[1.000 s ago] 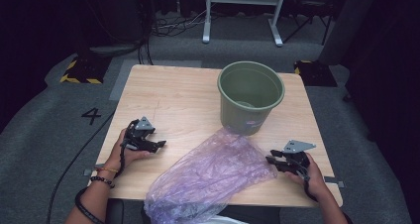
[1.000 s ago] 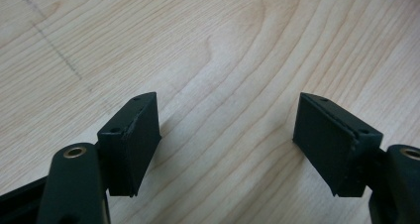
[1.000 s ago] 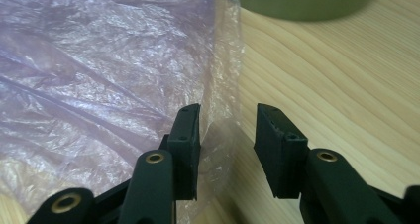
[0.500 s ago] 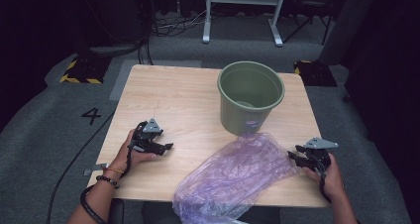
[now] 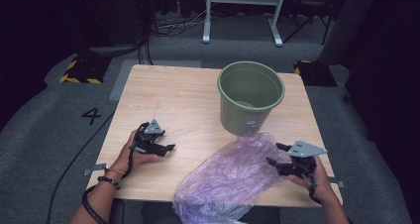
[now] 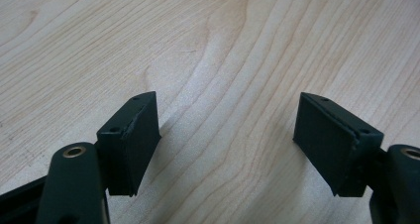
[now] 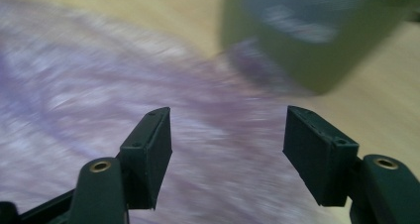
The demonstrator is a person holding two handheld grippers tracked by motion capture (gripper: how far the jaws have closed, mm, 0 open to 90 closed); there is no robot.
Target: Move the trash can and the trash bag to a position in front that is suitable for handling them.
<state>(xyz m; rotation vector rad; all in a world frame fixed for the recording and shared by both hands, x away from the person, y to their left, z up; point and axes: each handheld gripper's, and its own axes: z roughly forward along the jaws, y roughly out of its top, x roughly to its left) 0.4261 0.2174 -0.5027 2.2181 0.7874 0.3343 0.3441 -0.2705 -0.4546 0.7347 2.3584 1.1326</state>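
- A purple plastic bag (image 5: pixel 233 182) lies crumpled on the near right part of the wooden table (image 5: pixel 183 100), its near end spilling over the table's near edge. A second ago it lay closer to the centre; it has since slid to the right, toward the green bucket (image 5: pixel 251 103).
- The bag's far end now touches the foot of the bucket, which stands upright and unmoved at the far right.
- The right gripper (image 5: pixel 278 160) sits at the bag's right edge, having travelled right with it. In the right gripper view the jaws stand apart over blurred purple film (image 7: pixel 124 85), clamping nothing.
- The left gripper (image 5: pixel 167 147) rests at the near left, well apart from the bag, jaws wide open over bare wood (image 6: pixel 208 60); it has edged slightly away.
- Judgement: the bag seems to be on its way to the bucket, with a fresh grip the likely next need.
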